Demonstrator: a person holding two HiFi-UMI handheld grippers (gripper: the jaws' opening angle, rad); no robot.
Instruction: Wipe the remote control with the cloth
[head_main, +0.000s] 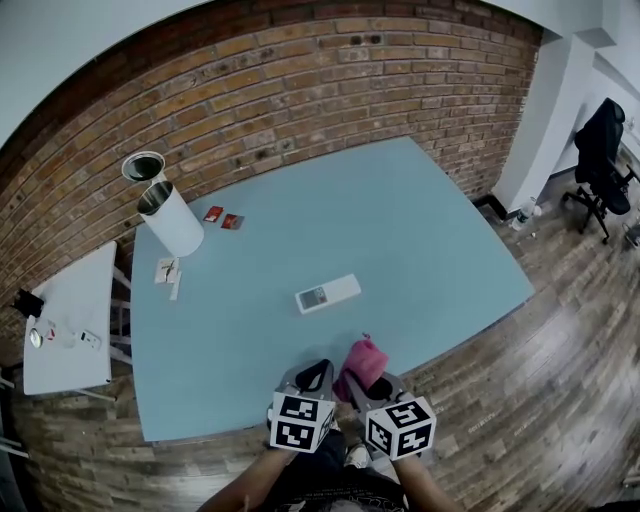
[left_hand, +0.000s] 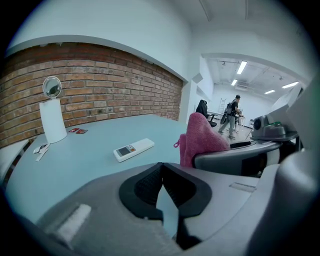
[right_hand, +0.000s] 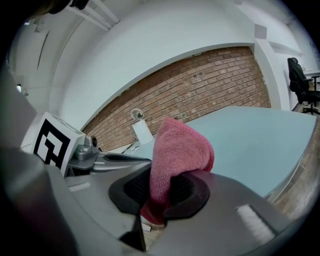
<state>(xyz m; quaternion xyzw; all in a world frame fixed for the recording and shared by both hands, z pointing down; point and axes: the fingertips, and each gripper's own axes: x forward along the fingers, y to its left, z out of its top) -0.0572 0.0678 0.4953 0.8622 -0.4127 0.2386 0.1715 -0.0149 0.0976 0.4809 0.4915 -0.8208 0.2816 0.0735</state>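
The white remote control (head_main: 327, 293) lies flat near the middle of the light blue table (head_main: 400, 230), display end toward the left; it also shows in the left gripper view as the remote control (left_hand: 133, 149). My right gripper (head_main: 372, 385) is shut on a pink cloth (head_main: 362, 362), which stands up bunched from its jaws, the cloth (right_hand: 175, 155) filling the right gripper view. My left gripper (head_main: 315, 378) is beside it at the table's near edge, shut with nothing in it, jaws touching at the left gripper (left_hand: 161, 172). Both grippers are short of the remote.
A white paper roll (head_main: 170, 218) on a round-topped stand is at the table's far left, with two small red cards (head_main: 222, 218) and white bits (head_main: 168, 270) near it. A small white side table (head_main: 68, 318) stands left. A black office chair (head_main: 603, 150) is far right. People stand in the far room (left_hand: 231, 116).
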